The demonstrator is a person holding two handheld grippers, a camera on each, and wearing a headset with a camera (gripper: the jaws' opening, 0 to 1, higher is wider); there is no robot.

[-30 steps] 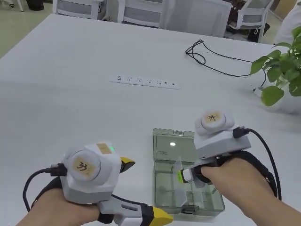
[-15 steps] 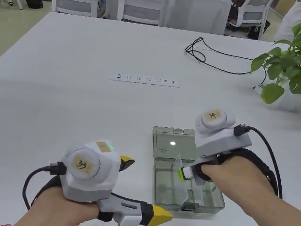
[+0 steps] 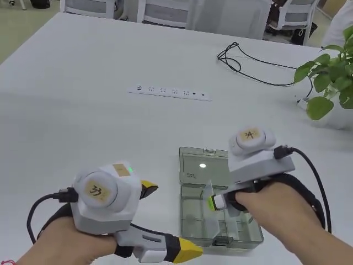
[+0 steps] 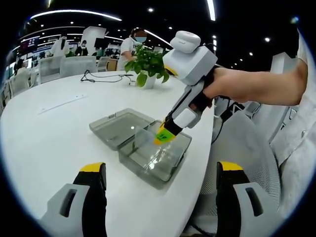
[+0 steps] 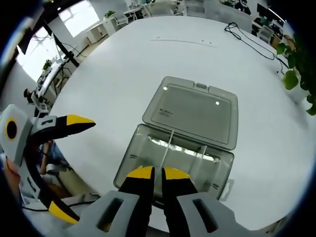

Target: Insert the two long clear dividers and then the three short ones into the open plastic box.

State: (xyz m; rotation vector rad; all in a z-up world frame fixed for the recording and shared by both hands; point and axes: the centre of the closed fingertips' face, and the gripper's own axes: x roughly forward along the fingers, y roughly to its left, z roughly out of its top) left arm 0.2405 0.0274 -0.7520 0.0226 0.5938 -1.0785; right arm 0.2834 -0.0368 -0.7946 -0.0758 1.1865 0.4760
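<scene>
Currently held on the worktop [image 3: 83, 116], item by item:

1. Open plastic box [image 3: 182, 216]. It sits at the near right of the worktop, close in front of the person. Its lid [image 3: 201, 163] is folded flat on the far side, so the tray is fully open from above.

2. Clear divider [image 3: 208, 191]. One piece is held upright, edge down, over the left half of the tray. Whether its lower edge touches the tray floor cannot be told, nor whether it is a long or a short piece. It is probably kept vertical so it can slide straight down between the walls.

3. Right tongs [image 5: 158, 173]. These are closed on the upper near edge of the clear divider and reach down and left into the box. Gripping at the top leaves the lower edge free to enter first.

4. Thin upright line [image 5: 199, 159]. It stands in the tray to the right of the held piece. It may be a divider already seated or a moulded rib; I cannot tell which.

5. Left tongs [image 3: 170, 221]. The jaws are spread wide and carry nothing, over bare worktop left of the box and apart from it. I judge them to be waiting, placed to steady the box or fetch the next piece.

6. Sundries, far side and well apart from the work: power strip [image 3: 171, 94], black cable [image 3: 248, 69], potted plant [image 3: 331, 77].

Stage, as judged: seating of one divider is in hand, with most of the task ahead.
</scene>
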